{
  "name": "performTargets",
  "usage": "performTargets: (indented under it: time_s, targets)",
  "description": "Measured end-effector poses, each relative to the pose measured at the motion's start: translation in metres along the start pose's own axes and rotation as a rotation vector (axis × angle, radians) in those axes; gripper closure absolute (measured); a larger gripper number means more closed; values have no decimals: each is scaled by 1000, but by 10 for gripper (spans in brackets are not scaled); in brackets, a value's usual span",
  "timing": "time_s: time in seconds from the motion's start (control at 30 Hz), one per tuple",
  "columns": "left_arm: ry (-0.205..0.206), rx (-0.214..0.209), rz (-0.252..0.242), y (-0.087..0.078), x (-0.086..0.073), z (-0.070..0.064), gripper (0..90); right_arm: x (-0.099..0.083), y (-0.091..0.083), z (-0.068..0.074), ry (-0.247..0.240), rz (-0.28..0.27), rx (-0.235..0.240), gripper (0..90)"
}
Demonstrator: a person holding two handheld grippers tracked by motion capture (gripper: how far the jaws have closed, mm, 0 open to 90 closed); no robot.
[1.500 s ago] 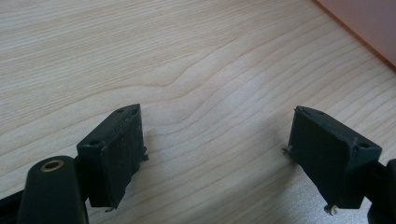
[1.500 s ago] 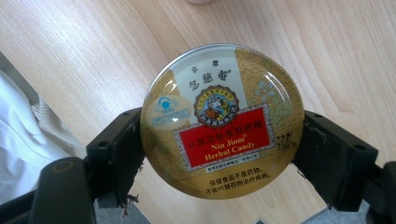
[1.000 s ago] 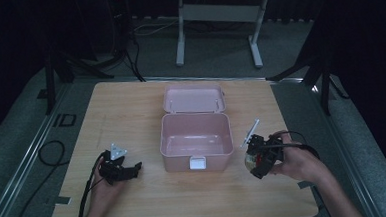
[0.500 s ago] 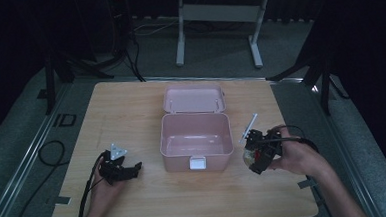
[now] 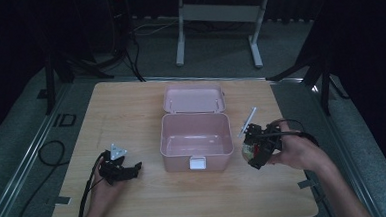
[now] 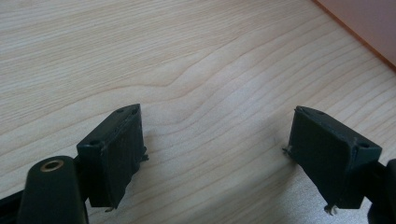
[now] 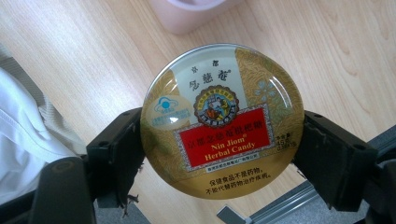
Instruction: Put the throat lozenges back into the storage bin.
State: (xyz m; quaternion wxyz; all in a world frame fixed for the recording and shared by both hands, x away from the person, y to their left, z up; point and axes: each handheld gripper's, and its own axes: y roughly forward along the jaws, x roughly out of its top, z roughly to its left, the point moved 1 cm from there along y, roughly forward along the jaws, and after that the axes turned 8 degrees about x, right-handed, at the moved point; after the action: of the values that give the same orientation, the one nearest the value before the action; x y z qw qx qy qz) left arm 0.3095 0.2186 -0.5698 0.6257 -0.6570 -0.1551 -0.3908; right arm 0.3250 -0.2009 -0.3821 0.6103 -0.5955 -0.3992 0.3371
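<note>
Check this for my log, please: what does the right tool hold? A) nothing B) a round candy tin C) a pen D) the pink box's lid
B: in the right gripper view the round candy tin sits clamped between the right tool jaws.

Two forearms reach in from the near edge of the table (image 5: 131, 106), each hand holding a gripper. The left hand (image 5: 105, 185) rests low on the table, near its front left part; the left gripper (image 5: 126, 171) points toward the middle with its jaws spread wide and nothing between them. The right hand (image 5: 293, 153) is raised over the table's right side, and the right gripper (image 5: 251, 148) is clamped on a round tin (image 7: 223, 120).
</note>
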Motion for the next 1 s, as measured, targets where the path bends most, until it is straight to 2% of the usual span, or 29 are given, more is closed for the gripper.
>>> performTargets:
  time_s: [1.0]
  targets:
    - [0,0,-1,0,0,0,186,31,-10,-7,-9,-20,30,205]
